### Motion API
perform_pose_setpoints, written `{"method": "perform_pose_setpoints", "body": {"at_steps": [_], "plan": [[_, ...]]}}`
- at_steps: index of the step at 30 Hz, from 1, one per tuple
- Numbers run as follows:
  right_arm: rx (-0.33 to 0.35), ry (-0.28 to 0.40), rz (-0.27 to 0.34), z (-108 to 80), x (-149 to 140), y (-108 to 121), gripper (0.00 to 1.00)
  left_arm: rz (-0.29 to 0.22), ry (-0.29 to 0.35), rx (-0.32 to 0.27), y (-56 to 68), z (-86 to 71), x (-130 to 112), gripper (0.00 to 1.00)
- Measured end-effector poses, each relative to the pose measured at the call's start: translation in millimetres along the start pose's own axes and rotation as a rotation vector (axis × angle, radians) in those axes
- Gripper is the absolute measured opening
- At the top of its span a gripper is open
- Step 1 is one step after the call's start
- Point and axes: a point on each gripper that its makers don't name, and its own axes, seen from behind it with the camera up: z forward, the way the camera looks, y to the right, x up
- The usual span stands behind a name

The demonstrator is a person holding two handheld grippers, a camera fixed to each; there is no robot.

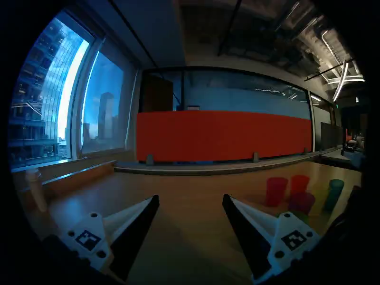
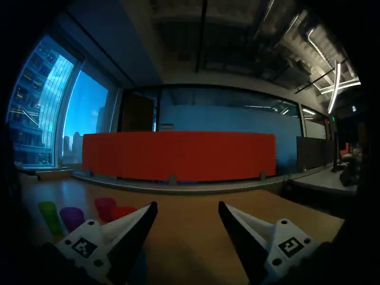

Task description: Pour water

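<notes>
Wood-grain bench top runs away from both tools to a long orange-red partition panel standing along its far edge. Tall glass windows fill the left side of the room.

The left gripper hangs low over the near edge of the bench, its two white-and-black fingers spread wide and gripping nothing. The right gripper sits low over the near edge too, its fingers just as wide apart and empty.

Between the two tools, toward the middle of the bench, stands a small cluster of translucent plastic cups, all upright. In the left gripper view there is a red tumbler-shaped cup with an orange-red cup just beside it. A squat purple cup stands in front of those two, and a tall green cup is at the right of the group. In the right gripper view the cluster lies to the left of the fingers. Whether any cup holds water I cannot tell.

A pale beige cylinder stands upright near the bench's left edge, by the window sill.
</notes>
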Motion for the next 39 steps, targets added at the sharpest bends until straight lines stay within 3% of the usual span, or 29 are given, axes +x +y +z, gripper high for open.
{"method": "perform_pose_setpoints", "body": {"at_steps": [39], "plan": [[-0.012,-0.070,0.006,8.1,-24.8,1.6,1.00,0.000,0.000,0.000,-1.1,0.4,-0.6,1.00]]}}
